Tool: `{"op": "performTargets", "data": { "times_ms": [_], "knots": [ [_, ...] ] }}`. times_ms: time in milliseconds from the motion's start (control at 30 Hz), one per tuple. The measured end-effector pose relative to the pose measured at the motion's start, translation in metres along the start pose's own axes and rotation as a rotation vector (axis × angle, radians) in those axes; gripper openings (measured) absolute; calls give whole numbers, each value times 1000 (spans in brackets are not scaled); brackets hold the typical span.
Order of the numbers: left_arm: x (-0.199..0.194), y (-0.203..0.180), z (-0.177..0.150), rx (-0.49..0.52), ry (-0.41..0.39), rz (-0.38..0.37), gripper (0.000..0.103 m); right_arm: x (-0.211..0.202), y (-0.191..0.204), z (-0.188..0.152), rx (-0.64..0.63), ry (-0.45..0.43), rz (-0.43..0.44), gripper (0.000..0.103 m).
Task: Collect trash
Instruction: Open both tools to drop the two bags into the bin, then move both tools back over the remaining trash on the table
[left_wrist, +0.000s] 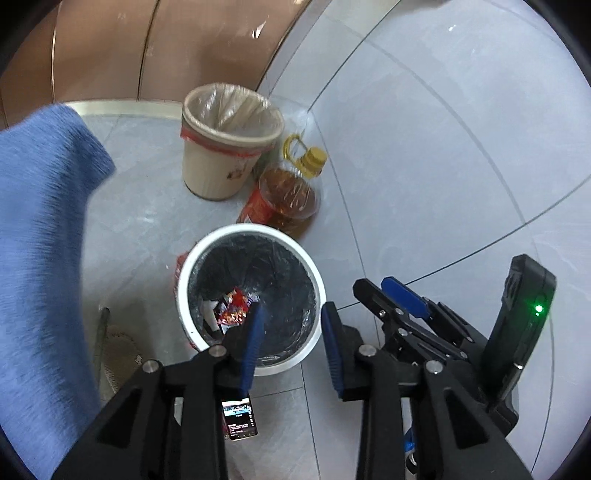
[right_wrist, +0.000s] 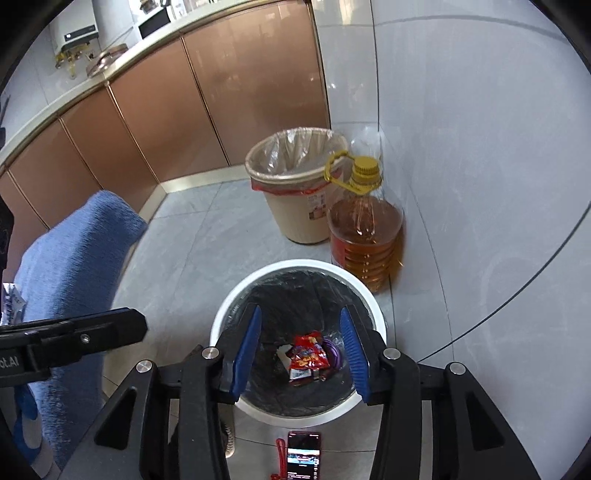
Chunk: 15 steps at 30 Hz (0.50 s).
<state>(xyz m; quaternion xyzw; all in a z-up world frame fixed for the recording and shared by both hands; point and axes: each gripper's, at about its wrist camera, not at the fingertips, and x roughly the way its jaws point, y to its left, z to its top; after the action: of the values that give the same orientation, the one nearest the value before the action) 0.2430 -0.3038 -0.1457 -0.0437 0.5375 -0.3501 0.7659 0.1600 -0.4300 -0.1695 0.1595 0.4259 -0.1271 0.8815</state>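
Note:
A white trash bin (left_wrist: 317, 280) with a black liner stands on the floor; it also shows in the right wrist view (right_wrist: 373, 306). Red snack wrappers (left_wrist: 234, 308) and white scraps lie at its bottom, seen clearly in the right wrist view (right_wrist: 308, 354). My left gripper (left_wrist: 291, 314) is open and empty above the bin's near rim. My right gripper (right_wrist: 301, 325) is open and empty, directly over the bin's mouth. In the left wrist view the right gripper (left_wrist: 399, 291) hangs to the right of the bin.
A beige bin (left_wrist: 225, 147) with a clear liner stands by the cabinets, also in the right wrist view (right_wrist: 295, 184). An oil bottle (right_wrist: 365, 229) stands by the wall. A blue cloth (left_wrist: 40, 240) hangs at left. A phone (right_wrist: 303, 458) lies on the floor.

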Motion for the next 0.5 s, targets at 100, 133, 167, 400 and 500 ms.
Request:
{"op": "performTargets", "data": {
  "times_ms": [100, 133, 167, 400, 500],
  "knots": [
    [-29, -3, -4, 11, -46, 14, 31, -19, 9, 2, -9, -30, 16, 46],
    [-42, -4, -7, 15, -67, 23, 31, -24, 12, 2, -12, -37, 20, 48],
    [-52, -4, -9, 17, -83, 30, 31, -34, 17, 3, -17, -52, 30, 48],
    [-133, 1, -35, 40, -212, 86, 40, -92, 54, 2, -55, -139, 90, 52],
    [-165, 7, -50, 52, -259, 115, 40, -116, 75, -1, -80, -175, 119, 53]
  ]
}}
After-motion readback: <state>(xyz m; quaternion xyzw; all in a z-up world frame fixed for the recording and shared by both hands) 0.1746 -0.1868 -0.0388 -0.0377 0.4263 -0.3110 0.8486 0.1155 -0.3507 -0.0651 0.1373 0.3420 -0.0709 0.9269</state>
